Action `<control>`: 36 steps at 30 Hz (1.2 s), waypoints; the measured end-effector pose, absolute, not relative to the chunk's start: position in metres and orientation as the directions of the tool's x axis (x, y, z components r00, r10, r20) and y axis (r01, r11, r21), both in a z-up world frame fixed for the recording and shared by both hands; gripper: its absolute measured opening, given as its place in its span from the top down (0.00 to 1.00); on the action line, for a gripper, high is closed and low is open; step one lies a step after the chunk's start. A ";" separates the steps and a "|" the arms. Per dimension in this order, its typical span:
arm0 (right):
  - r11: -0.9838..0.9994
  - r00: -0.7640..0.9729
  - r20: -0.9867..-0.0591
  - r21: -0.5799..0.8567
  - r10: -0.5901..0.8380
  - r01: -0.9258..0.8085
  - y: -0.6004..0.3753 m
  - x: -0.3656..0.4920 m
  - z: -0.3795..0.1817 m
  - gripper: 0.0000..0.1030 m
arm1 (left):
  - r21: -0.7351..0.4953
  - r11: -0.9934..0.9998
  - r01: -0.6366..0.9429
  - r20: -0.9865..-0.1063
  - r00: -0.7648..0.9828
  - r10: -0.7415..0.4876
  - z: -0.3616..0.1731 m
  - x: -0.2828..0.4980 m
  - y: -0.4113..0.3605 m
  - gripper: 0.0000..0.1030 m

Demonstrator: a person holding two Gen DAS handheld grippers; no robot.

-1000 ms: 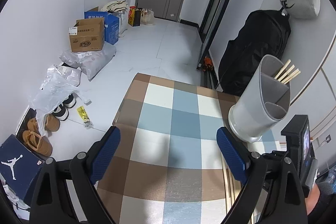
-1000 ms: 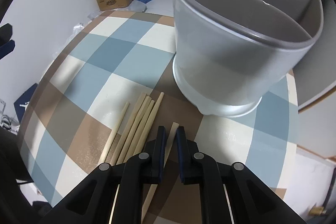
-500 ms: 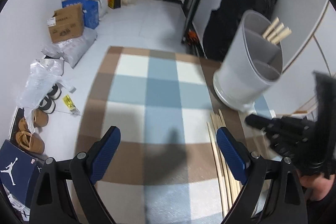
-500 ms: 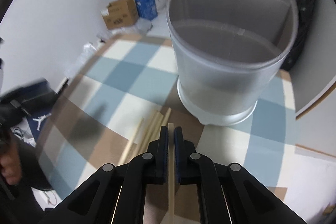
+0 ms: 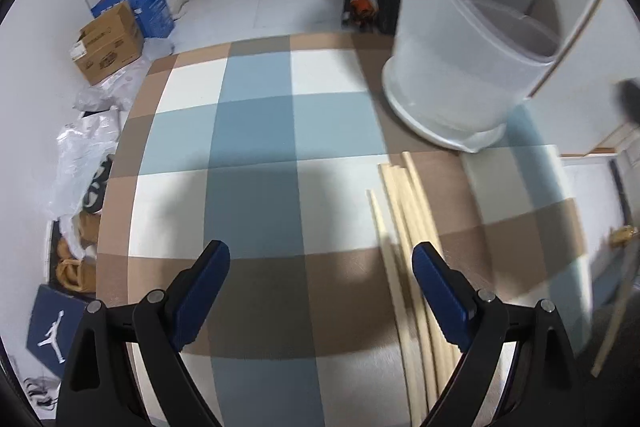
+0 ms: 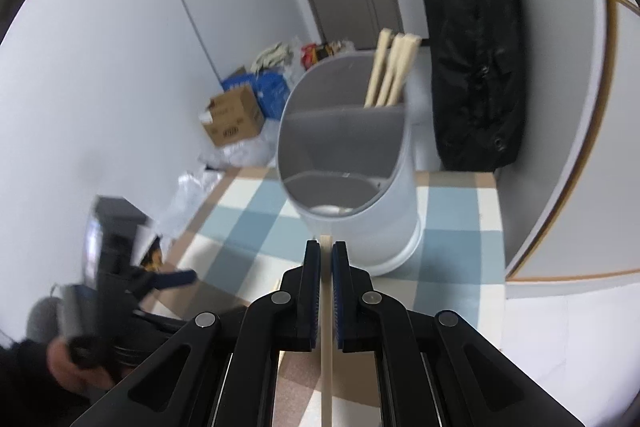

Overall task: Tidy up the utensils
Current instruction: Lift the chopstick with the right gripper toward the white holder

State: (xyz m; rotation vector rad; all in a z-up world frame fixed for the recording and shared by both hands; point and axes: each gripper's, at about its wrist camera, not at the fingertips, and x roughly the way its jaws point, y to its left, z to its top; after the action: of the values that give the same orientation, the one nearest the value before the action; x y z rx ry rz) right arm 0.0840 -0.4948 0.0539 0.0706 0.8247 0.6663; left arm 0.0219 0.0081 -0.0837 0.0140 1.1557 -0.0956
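The right gripper (image 6: 326,267) is pinched narrow on a single wooden chopstick (image 6: 326,339), which runs between its blue pads (image 6: 316,291) straight up the middle of the right wrist view, its long axis in line with the fingers and its blunt tip poking out just past them toward the grey utensil holder (image 6: 352,187) at frame centre. The main risk is a miss at the rim: the stick is thin and gripped near one end, so it can swivel between the pads, catch the holder's edge or the divider, and drop into the empty near compartment instead of the far one, upper right of the holder, where three chopsticks (image 6: 392,71) already lean. A hard knock could also tip the light holder on the checked tablecloth (image 6: 256,227). The left gripper (image 5: 320,291) hangs wide apart and empty, lower centre of the left wrist view, over the cloth; the loose chopsticks (image 5: 404,239) lie right of centre, side by side, long axes running from the bottom edge up toward the holder's base, partly under the right-hand finger (image 5: 440,291). That finger could scatter the bundle if it comes down carelessly.
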 end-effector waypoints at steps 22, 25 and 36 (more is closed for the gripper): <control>0.751 0.511 -0.559 0.391 0.653 -0.532 -0.525 0.078 0.075 0.95 | -0.052 0.999 0.011 -0.944 0.326 -0.053 -0.094 0.037 -0.004 0.46; 0.747 0.509 -0.556 0.395 0.658 -0.535 -0.526 0.077 0.076 0.95 | -0.118 0.993 -0.003 -0.936 0.333 -0.110 -0.090 0.034 0.002 0.46; 0.746 0.510 -0.553 0.393 0.659 -0.538 -0.526 0.076 0.075 0.95 | -0.104 0.994 -0.017 -0.937 0.338 -0.092 -0.089 0.035 -0.004 0.46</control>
State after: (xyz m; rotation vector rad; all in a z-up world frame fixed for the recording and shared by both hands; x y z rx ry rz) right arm 0.0760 -0.5257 0.0750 0.1794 0.7421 0.7251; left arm 0.0352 -0.0038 -0.0890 -0.1009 1.2255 -0.0487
